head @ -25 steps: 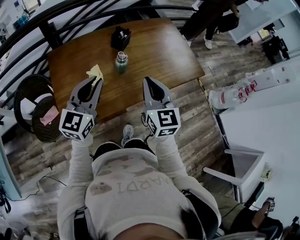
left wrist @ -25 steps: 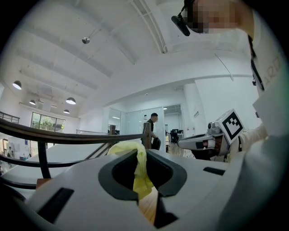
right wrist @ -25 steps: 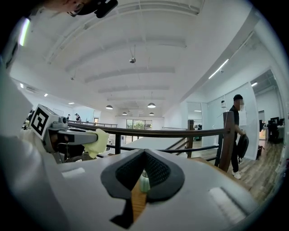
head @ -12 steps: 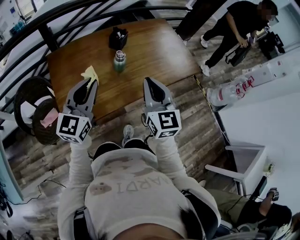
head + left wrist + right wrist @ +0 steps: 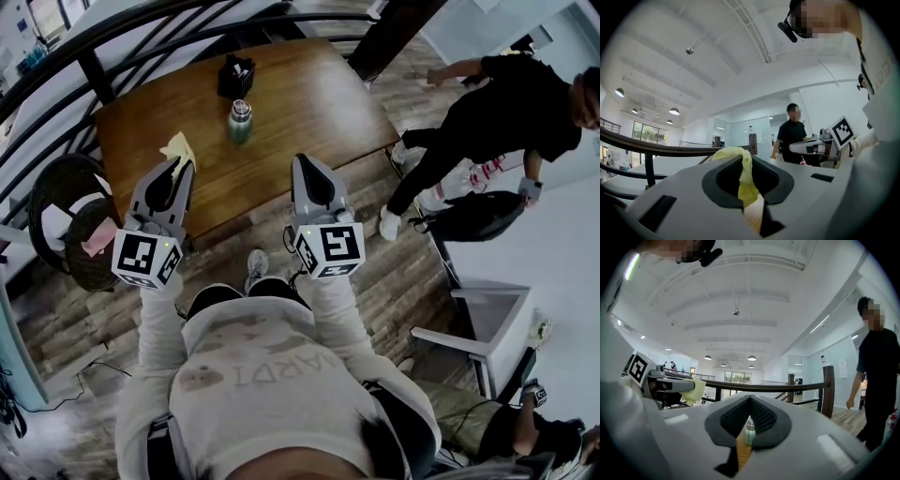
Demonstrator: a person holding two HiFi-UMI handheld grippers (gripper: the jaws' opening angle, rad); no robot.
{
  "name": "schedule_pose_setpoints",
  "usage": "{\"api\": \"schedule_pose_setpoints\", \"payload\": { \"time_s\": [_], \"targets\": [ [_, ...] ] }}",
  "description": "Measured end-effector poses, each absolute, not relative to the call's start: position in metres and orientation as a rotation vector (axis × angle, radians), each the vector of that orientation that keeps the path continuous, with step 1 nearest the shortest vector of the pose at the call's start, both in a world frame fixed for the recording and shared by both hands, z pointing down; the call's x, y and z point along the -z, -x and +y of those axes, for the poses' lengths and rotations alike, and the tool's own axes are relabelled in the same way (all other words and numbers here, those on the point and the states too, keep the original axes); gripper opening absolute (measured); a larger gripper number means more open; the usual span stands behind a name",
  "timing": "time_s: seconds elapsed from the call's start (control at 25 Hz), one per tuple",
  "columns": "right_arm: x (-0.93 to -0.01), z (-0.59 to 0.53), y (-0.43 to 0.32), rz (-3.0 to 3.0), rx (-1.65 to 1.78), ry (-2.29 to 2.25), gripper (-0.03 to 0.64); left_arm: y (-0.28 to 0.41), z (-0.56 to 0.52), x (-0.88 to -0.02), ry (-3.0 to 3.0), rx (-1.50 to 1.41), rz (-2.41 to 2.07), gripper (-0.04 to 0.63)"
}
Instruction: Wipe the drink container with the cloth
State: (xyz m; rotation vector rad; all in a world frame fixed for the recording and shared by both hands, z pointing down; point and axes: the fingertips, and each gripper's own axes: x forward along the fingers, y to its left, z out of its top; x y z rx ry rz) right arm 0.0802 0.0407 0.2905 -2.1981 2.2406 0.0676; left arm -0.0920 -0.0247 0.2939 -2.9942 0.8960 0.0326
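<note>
A green drink bottle [image 5: 240,121] with a silver cap stands upright on the brown wooden table [image 5: 309,103]. My left gripper [image 5: 178,165] hovers over the table's near left part, shut on a yellow cloth [image 5: 178,147] that sticks out past its tips. In the left gripper view the cloth [image 5: 744,180] hangs pinched between the jaws. My right gripper [image 5: 302,161] is shut and holds nothing, near the table's front edge. The right gripper view shows the bottle [image 5: 749,430] far ahead through the gap behind the jaw tips. Both grippers are well short of the bottle.
A black caddy [image 5: 236,77] stands behind the bottle. A dark round chair [image 5: 66,216] sits left of the table, and a black railing [image 5: 141,28] curves behind it. A person in black [image 5: 497,122] with a bag walks at the right, beside a white counter [image 5: 534,253].
Both grippers have stayed nearly still, the left one drifting slightly left with the cloth. The person in black has walked closer along the right side.
</note>
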Motion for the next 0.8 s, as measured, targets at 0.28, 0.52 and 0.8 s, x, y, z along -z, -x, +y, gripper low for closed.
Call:
{"api": "schedule_pose_setpoints", "payload": {
  "time_s": [0.28, 0.52, 0.8],
  "targets": [
    [-0.287, 0.042, -0.082, 2.232, -0.079, 2.202, 0.011, 0.09, -0.023, -0.292, 2.989, -0.042, 0.89, 0.029],
    [-0.285, 0.041, -0.081, 2.238, -0.083, 2.199, 0.011, 0.09, -0.023, -0.29, 2.991, -0.048, 0.879, 0.029],
    [-0.285, 0.042, -0.074, 2.239, -0.099, 2.201, 0.011, 0.096, -0.022, -0.292, 2.996, -0.053, 0.87, 0.029]
  ]
}}
